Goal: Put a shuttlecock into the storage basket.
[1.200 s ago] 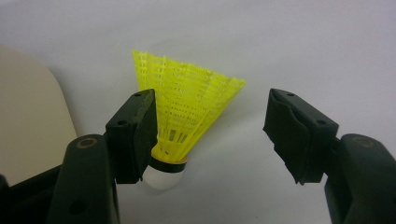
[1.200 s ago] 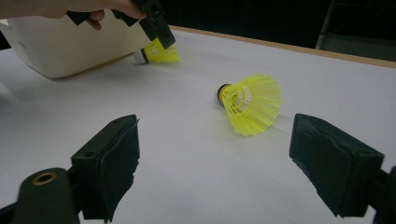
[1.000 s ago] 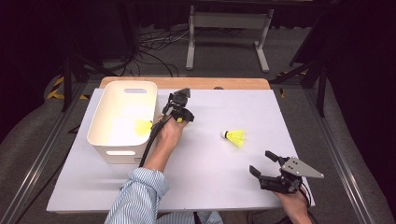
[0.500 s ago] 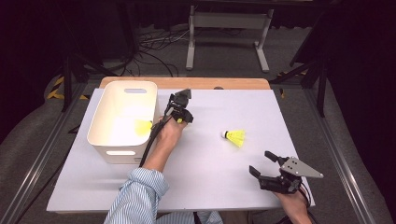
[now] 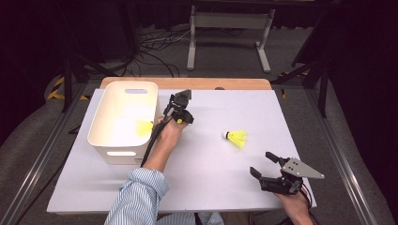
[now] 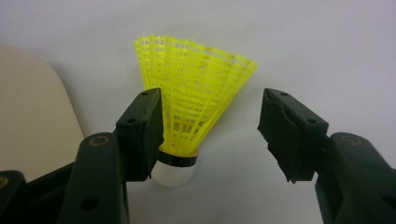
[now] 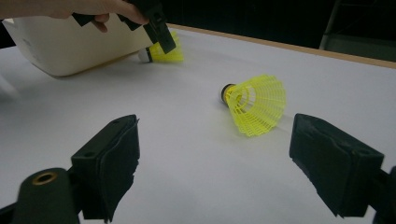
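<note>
While the high view hides most of it behind the hand, the left gripper view shows the yellow shuttlecock (image 6: 194,98) whole, lying on the white table (image 6: 327,42) with its white cork toward the camera and its skirt fanned away. It sits between the jaws of the left gripper (image 6: 210,135), touching the left-hand pad, with a clear gap to the other; the jaws have just been opening and do not clamp it. The cream basket (image 5: 123,119) stands just beside it. A second shuttlecock (image 5: 236,138) lies well apart, ahead of the right gripper (image 5: 264,164), whose jaws gape with nothing in them
</note>
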{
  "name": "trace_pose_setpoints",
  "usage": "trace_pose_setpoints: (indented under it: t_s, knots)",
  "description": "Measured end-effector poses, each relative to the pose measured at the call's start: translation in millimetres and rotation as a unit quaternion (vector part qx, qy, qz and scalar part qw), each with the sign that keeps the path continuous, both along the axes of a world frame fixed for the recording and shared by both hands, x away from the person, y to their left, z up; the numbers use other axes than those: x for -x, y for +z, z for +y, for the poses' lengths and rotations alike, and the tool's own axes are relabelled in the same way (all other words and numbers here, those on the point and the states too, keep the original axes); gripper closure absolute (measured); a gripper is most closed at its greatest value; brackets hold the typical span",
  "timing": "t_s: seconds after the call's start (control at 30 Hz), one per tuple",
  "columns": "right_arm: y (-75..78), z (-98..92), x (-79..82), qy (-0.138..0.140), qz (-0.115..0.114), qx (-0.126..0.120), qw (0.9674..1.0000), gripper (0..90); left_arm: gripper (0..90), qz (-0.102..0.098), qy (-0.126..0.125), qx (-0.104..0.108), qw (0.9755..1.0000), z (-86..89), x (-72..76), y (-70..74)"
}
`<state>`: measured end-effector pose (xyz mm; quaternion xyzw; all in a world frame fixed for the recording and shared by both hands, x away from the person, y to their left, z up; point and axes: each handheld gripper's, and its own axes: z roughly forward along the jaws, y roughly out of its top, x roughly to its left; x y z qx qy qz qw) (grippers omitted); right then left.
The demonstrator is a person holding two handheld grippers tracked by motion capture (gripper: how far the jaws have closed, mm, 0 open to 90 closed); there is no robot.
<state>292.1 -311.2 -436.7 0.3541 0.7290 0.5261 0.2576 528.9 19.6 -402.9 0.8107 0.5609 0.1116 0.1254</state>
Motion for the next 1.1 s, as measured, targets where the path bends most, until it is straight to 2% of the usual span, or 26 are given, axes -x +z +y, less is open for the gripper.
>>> trace_pose_setpoints:
  t_s: [0.23, 0.3, 0.43, 0.53, 0.63, 0.73, 0.97, 1.1]
  knots:
    - [0.1, 0.2, 0.2, 0.001, 0.0, 0.0, 1.0, 16.7, 42.7, 0.001, 0.003, -0.006, 1.0, -0.3, -0.1, -0.2]
    - [0.0, 0.0, 0.0, 0.001, 0.0, -0.001, 1.0, 16.7, 46.0, 0.003, 0.002, -0.003, 1.0, 0.1, 0.3, 1.0]
    - [-0.1, 0.7, -0.2, 0.002, 0.001, 0.001, 1.0, 16.7, 46.5, 0.003, -0.001, 0.0, 1.0, -0.1, 1.6, 2.0]
    - [-0.2, 0.8, -0.2, 0.002, 0.001, 0.0, 1.0, 16.6, 43.0, 0.004, 0.001, 0.001, 1.0, 0.5, 1.1, 1.8]
    - [-0.3, 0.6, -0.4, 0.002, 0.002, 0.0, 1.0, 16.6, 40.8, 0.001, 0.0, -0.01, 1.0, -0.9, 1.0, 0.2]
    - [-0.4, 0.7, -0.7, 0.003, 0.003, 0.0, 1.0, 16.6, 37.9, 0.002, 0.005, -0.008, 1.0, -1.1, 0.0, -0.7]
    - [-0.4, 0.7, -0.6, 0.005, 0.003, 0.0, 1.0, 16.5, 34.9, 0.005, 0.018, -0.023, 0.9995, -0.2, -3.0, -5.4]
    - [-0.5, 0.9, -0.8, 0.005, 0.003, -0.001, 1.0, 16.5, 35.3, 0.005, 0.026, -0.021, 0.9994, -0.2, -4.0, -6.2]
